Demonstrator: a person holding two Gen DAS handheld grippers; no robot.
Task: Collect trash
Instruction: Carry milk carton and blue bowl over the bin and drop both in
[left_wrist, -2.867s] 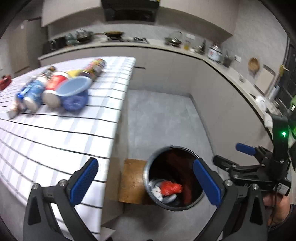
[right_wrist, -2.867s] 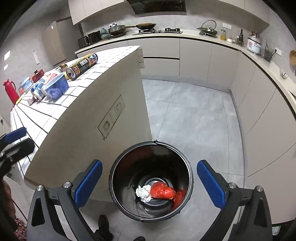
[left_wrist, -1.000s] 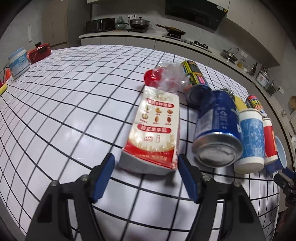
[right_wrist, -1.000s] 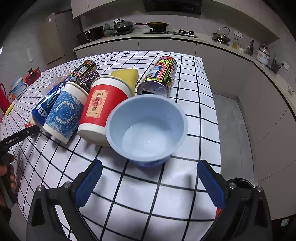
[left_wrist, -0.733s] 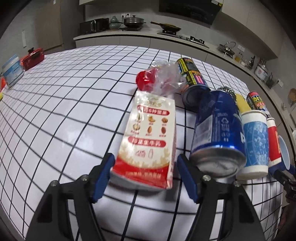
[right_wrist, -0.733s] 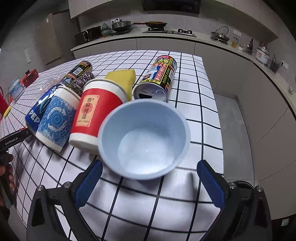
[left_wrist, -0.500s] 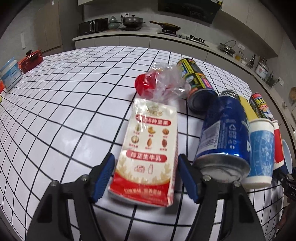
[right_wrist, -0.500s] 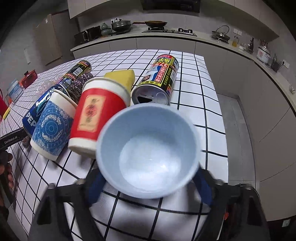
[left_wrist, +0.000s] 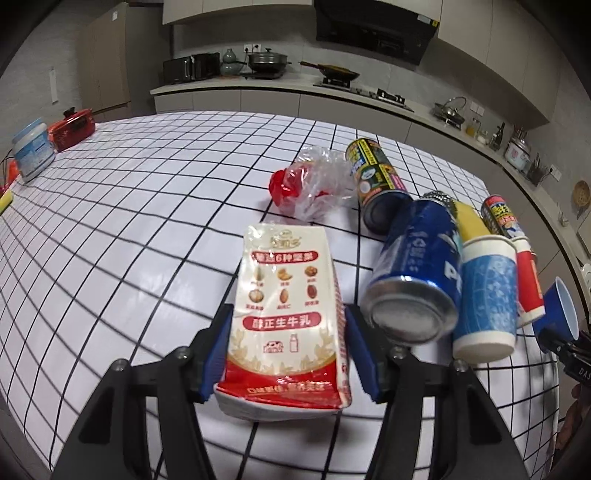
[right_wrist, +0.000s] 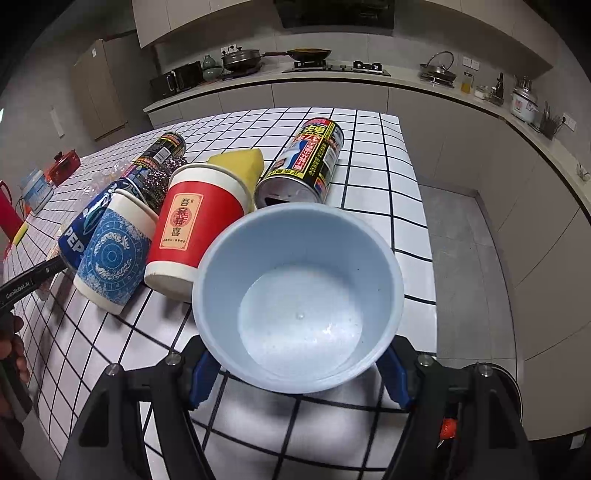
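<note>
We had the left tongs (left_wrist: 286, 356) squeezing the carton (left_wrist: 287, 317) and the right tongs (right_wrist: 297, 373) squeezing the bowl (right_wrist: 299, 299), and either might slip and fall if lifted fast.

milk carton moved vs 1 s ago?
Yes. The milk carton has come up off the checked tabletop, clamped in the left gripper, its base now clear of the blue can.

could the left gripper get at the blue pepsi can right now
Probably not yet: the left gripper is shut on the milk carton. The blue can lies just right of it with nothing between them, so its full jaws are the obstacle.
</note>
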